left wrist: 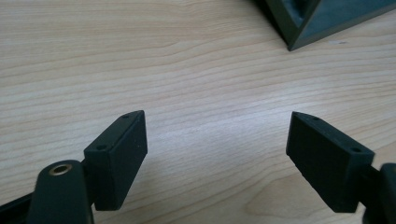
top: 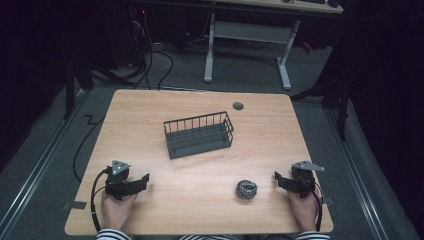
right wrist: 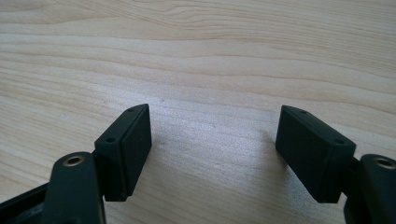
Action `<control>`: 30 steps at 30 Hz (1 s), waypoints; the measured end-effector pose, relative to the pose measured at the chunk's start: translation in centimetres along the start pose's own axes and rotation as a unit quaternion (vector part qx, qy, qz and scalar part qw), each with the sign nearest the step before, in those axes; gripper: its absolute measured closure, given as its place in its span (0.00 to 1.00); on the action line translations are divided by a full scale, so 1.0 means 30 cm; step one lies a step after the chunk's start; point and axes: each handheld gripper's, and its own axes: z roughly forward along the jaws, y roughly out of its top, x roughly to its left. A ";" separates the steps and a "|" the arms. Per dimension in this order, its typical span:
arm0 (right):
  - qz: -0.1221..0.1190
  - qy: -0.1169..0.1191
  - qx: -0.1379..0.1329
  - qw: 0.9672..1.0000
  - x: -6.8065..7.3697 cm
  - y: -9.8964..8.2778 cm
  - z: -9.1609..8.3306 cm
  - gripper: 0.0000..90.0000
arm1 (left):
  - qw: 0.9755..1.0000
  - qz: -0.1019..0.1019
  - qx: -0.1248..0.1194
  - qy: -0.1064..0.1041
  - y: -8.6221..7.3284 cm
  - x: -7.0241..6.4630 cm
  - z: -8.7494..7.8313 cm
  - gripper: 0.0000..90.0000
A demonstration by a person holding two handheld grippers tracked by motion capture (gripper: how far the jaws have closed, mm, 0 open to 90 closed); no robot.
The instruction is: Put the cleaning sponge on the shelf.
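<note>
A dark wire basket point(top: 199, 135) stands in the middle of the wooden table point(top: 150, 110); one corner of it point(left wrist: 322, 18) reaches into the top right of the left gripper view. A small grey, wiry ball point(top: 246, 189) lies near the front edge, right of centre. At the front left, a hand holds my left gripper point(top: 144, 181) low over the wood, pointing right, jaws wide apart point(left wrist: 217, 140) and empty. The right gripper point(top: 278, 178) sits at the front right, pointing left toward the ball and a short way from it. It is open point(right wrist: 215, 135), with bare wood between its pads.
A round cable port point(top: 238, 105) is set in the table's far edge. Beyond the table stands a white-legged desk point(top: 247, 35), with cables point(top: 150, 65) on the grey floor. Striped sleeves point(top: 117, 234) come in at the bottom edge.
</note>
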 end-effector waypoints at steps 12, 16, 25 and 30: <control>0.001 0.000 0.000 1.000 0.001 0.000 0.000 0.30 | 1.000 0.009 -0.001 -0.028 0.055 -0.034 -0.020 0.24; 0.001 0.000 0.000 1.000 0.001 0.000 0.000 0.30 | 0.999 0.014 0.001 -0.036 0.078 -0.049 -0.023 0.24; 0.001 0.000 0.001 1.000 0.001 0.000 0.000 0.30 | 0.999 0.019 0.005 -0.048 0.125 -0.072 -0.028 0.24; 0.001 0.000 0.000 1.000 0.001 0.000 0.000 0.30 | 0.998 0.014 0.005 -0.057 0.151 -0.079 -0.034 0.24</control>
